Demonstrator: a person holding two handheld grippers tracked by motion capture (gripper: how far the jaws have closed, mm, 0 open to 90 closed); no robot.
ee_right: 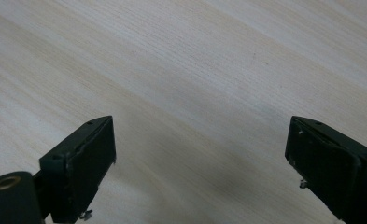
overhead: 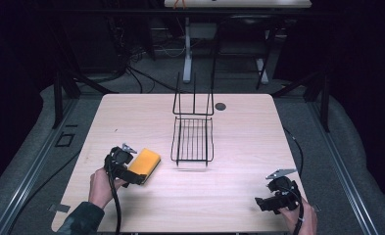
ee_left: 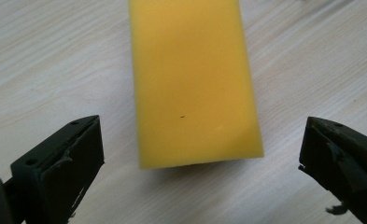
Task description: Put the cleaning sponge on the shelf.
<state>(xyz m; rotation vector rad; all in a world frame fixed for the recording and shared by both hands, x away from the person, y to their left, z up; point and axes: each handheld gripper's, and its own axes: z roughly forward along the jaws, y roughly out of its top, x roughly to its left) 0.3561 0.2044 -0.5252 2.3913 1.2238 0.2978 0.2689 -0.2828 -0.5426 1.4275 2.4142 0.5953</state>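
The left gripper (ee_left: 200, 154) has its jaws spread wide apart, and they're not touching anything. The yellow sponge (ee_left: 195, 79) sits right in front of them, flat on the table (ee_left: 45, 60), with its near short edge lined up between the two jaws but just past their tips. So nothing is pinched at this point.

From the high view, the sponge (overhead: 146, 161) lies close to the left of the black wire rack (overhead: 192, 139), which stands around the middle of the table (overhead: 131, 117). The left gripper (overhead: 131, 175) comes at the sponge from the side facing away from the rack, held in the person's left hand (overhead: 101, 188).

The right gripper (overhead: 264, 203) is well away from the rack, down at the near right corner of the table. Its jaws are wide apart too, hanging over bare wood (ee_right: 195, 70) with nothing between them.
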